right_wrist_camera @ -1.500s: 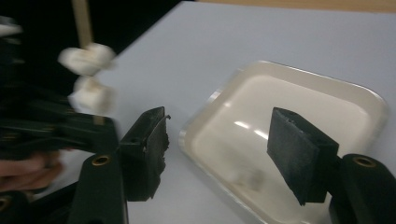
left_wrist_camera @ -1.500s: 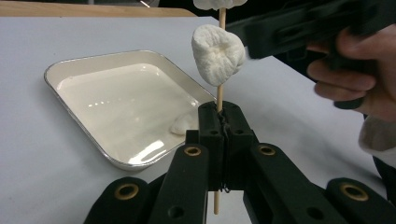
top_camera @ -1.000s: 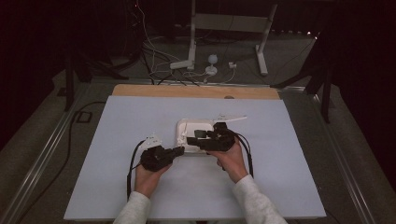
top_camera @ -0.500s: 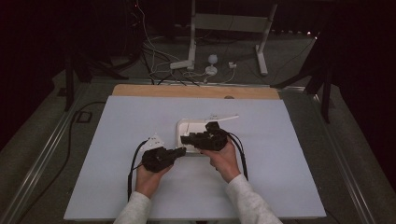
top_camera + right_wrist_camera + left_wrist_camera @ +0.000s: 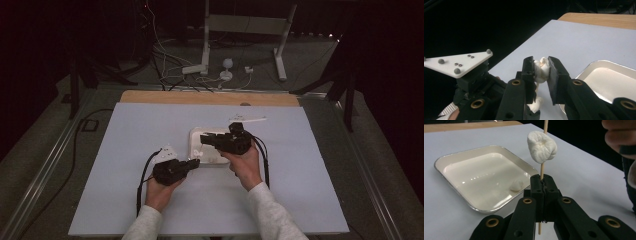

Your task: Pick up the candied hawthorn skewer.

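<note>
The left gripper (image 5: 541,185) clamps a thin wooden skewer (image 5: 543,157) upright beside the tray (image 5: 446,161); the right gripper (image 5: 541,68), jaws just closing, pinches its marshmallow (image 5: 542,70); light, spongy, probably sticky, best squeezed gently at its sides.

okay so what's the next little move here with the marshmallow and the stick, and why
Probably push the marshmallow further down the skewer. The right gripper, whose jaws have just been closing, pinches it; the left gripper clamps the skewer upright, and one marshmallow is already threaded.
</note>
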Demonstrator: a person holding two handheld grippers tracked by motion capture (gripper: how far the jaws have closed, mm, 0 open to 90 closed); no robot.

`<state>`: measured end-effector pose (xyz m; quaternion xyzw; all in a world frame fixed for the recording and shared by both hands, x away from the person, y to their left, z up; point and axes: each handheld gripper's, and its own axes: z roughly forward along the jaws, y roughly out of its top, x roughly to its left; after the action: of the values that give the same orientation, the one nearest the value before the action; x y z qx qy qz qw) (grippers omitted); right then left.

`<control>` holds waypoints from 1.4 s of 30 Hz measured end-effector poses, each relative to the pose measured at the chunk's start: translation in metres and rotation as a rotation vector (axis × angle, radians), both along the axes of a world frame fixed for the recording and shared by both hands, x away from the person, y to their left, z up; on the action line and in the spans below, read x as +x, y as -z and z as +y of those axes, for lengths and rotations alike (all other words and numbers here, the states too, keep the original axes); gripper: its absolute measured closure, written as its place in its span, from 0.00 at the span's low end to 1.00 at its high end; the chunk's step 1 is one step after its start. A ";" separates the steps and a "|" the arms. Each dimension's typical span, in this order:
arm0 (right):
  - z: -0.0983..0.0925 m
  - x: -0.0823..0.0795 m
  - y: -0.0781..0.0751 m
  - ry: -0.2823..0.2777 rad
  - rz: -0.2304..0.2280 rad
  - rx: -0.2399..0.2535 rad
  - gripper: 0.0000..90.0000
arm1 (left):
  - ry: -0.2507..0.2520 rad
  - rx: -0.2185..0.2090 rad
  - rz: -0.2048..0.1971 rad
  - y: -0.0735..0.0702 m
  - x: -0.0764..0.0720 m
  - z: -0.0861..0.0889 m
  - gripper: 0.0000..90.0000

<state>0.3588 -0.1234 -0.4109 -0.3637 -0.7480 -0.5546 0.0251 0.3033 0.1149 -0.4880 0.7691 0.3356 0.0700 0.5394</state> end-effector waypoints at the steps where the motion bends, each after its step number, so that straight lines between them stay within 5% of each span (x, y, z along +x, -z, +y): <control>1: 0.000 0.000 0.000 0.001 0.000 -0.002 0.86 | -0.003 0.007 0.000 0.000 0.000 0.000 1.00; 12: -0.002 0.005 0.002 0.021 0.032 0.065 0.89 | -0.028 0.077 -0.033 0.000 0.000 0.002 1.00; 17: -0.003 0.005 0.003 0.041 0.032 0.058 0.90 | -0.041 0.121 -0.052 -0.001 -0.001 0.000 1.00; 42: -0.011 0.011 0.003 0.134 0.016 0.094 0.93 | -0.073 0.164 -0.090 -0.008 -0.003 0.004 1.00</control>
<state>0.3698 -0.1343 -0.4136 -0.4155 -0.6951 -0.5865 0.0108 0.3001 0.1185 -0.4796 0.7939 0.3319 0.1514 0.4864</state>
